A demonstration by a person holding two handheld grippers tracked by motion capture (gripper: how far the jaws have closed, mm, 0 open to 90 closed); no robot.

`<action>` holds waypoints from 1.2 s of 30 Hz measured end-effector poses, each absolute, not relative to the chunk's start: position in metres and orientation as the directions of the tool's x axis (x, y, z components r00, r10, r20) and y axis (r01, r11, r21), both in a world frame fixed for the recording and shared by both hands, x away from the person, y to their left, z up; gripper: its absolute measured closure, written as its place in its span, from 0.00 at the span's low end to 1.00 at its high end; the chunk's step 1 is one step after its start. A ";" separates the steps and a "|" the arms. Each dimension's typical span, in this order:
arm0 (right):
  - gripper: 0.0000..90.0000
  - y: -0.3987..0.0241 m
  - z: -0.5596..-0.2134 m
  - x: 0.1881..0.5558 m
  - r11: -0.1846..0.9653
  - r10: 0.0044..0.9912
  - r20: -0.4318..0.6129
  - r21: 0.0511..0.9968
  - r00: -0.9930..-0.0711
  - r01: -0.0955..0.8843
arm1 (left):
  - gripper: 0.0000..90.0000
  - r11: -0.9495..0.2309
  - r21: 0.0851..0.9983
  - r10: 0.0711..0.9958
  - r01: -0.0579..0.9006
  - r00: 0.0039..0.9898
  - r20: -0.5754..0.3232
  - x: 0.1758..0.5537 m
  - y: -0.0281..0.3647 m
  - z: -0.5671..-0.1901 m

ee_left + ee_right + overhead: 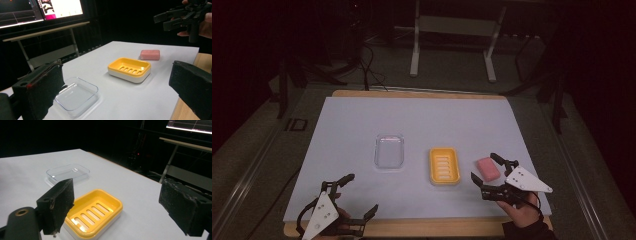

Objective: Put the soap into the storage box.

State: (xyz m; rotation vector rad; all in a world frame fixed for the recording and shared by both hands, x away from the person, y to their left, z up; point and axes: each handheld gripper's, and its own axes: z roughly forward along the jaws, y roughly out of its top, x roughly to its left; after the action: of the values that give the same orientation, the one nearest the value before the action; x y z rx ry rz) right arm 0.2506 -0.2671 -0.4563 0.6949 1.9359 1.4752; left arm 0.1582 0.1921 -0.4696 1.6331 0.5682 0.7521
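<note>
A yellow soap dish [444, 165] with a slotted floor sits a little right of the table's middle; it shows closer as the soap dish [129, 69] and the soap dish [93, 213]. Just right of it lies a pink soap bar [488, 168], also seen as the soap bar [150, 54]. Left of the dish stands a clear plastic lid [389, 151], the same lid [76, 96] and lid [67, 173]. My right gripper [483, 170] hovers open beside the soap, jaws wide, nothing between them. My left gripper [360, 195] is open and empty near the front left edge.
A white sheet [352, 125] covers the wooden table, whose edge [422, 227] shows along the front. Beyond the far edge stand a metal frame [452, 30] and loose cables on the floor. A lit monitor [60, 8] stands behind a desk in the left gripper view.
</note>
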 end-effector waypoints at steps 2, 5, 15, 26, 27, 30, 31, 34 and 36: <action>0.14 -0.266 -0.455 0.251 0.249 0.717 -0.153 0.968 -0.680 0.045 | 0.00 -0.189 0.981 0.724 -0.038 0.670 0.165 0.158 0.192 -0.469; 0.14 -0.266 -0.454 0.252 0.249 0.715 -0.153 0.968 -0.682 0.044 | 0.00 -0.181 0.983 0.725 -0.039 0.670 0.160 0.157 0.193 -0.469; 0.15 -0.261 -0.456 0.258 0.312 0.685 -0.159 0.946 -0.711 0.089 | 0.00 -0.188 0.981 0.706 -0.043 0.688 0.166 0.155 0.192 -0.469; 0.16 -0.262 -0.454 0.268 0.352 0.667 -0.085 0.912 -0.741 0.212 | 0.00 -0.201 0.979 0.703 -0.036 0.691 0.170 0.156 0.190 -0.470; 0.16 -0.261 -0.454 0.267 0.371 0.667 -0.099 0.903 -0.739 0.214 | 0.00 -0.202 0.979 0.703 -0.036 0.691 0.171 0.156 0.190 -0.471; 0.16 -0.259 -0.453 0.267 0.424 0.664 -0.117 0.873 -0.739 0.243 | 0.00 -0.205 0.978 0.700 -0.037 0.693 0.173 0.157 0.189 -0.471; 0.15 -0.259 -0.453 0.268 0.437 0.664 -0.113 0.860 -0.739 0.262 | 0.00 -0.207 0.978 0.699 -0.036 0.694 0.174 0.157 0.189 -0.471; 0.15 -0.259 -0.452 0.270 0.451 0.672 -0.081 0.834 -0.736 0.319 | 0.00 -0.209 0.977 0.697 -0.035 0.696 0.174 0.157 0.189 -0.471; 0.16 -0.260 -0.450 0.273 0.441 0.679 -0.035 0.818 -0.734 0.369 | 0.00 -0.207 0.978 0.697 -0.036 0.696 0.173 0.157 0.189 -0.471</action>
State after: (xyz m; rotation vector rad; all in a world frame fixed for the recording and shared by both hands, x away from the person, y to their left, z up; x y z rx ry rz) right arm 0.2726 -0.2604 -0.4500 0.8913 2.3387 1.1962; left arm 0.1566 0.1895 -0.4709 1.6578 0.5424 0.7303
